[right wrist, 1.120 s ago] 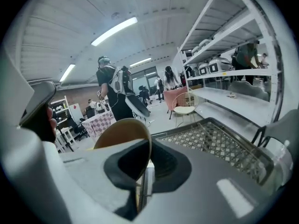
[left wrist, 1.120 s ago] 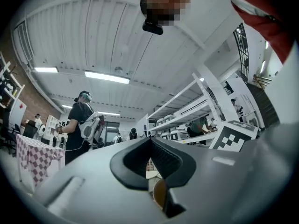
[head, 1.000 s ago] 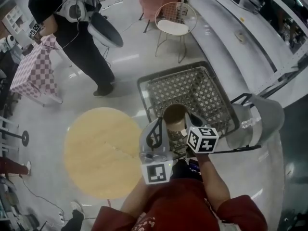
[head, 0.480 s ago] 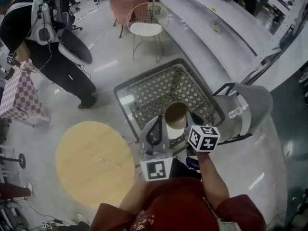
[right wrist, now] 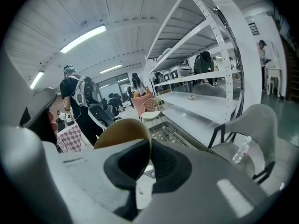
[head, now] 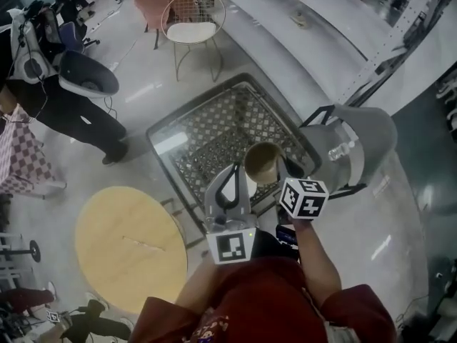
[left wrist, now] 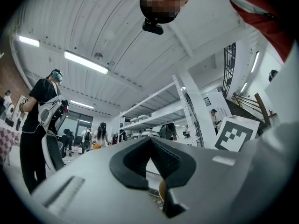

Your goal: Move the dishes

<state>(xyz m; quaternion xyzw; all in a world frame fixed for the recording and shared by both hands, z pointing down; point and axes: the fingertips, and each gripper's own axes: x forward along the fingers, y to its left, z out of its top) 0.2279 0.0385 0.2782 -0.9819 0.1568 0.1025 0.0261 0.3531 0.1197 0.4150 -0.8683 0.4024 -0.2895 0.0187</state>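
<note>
A tan bowl [head: 261, 161] is held up in front of my chest, above a wire-mesh cart [head: 214, 134]. My right gripper [head: 277, 171] is shut on the bowl's rim [right wrist: 122, 131], which runs between its black pads [right wrist: 172, 166]. My left gripper [head: 231, 177] sits just left of the bowl, apart from it. Its tips meet and hold nothing in the left gripper view [left wrist: 151, 146]. A sliver of the bowl [left wrist: 161, 190] shows below the left jaws.
A round wooden table [head: 128, 243] stands on the floor to the lower left. A grey chair [head: 357, 145] with a water bottle [head: 343, 149] is at the right. A long white shelf [head: 300, 41], a wire chair [head: 193, 16] and a person [head: 64, 98] lie beyond.
The head view has swung, so the cart, table and chair sit differently in the picture. Both grippers keep their places by my chest, the right one still holding the bowl.
</note>
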